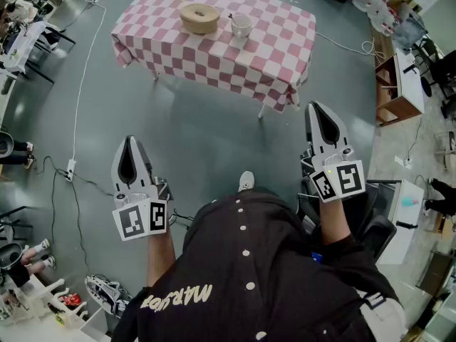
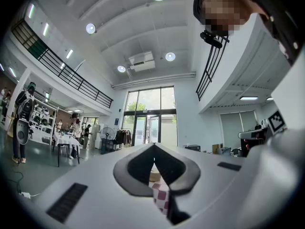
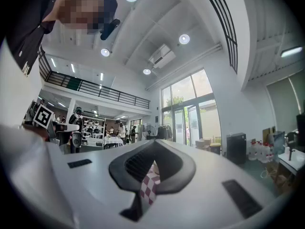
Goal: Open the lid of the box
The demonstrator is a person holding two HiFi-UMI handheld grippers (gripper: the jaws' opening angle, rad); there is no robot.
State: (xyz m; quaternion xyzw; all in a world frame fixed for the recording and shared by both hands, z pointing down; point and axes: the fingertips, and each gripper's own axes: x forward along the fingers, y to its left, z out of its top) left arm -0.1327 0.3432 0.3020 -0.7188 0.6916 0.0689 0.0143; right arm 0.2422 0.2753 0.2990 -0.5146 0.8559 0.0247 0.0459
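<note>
Left gripper [image 1: 130,141]: held about level at the person's left, jaws brought together at the tips, nothing clamped.
Right gripper [image 1: 318,107]: held about level at the person's right, jaws closed tip to tip, nothing between them.
Box [image 1: 199,21]: round, tan, set on the checked table [image 1: 278,52] ahead; lid [image 1: 189,11] seen on (dark oval at its centre).
Cup [image 1: 241,26]: placed just right of the box, not touching it.
Spacing: both grippers are seen well apart from the table, grey floor [image 1: 206,127] between.
Cable [image 1: 82,70]: laid over the floor left of the table.
</note>
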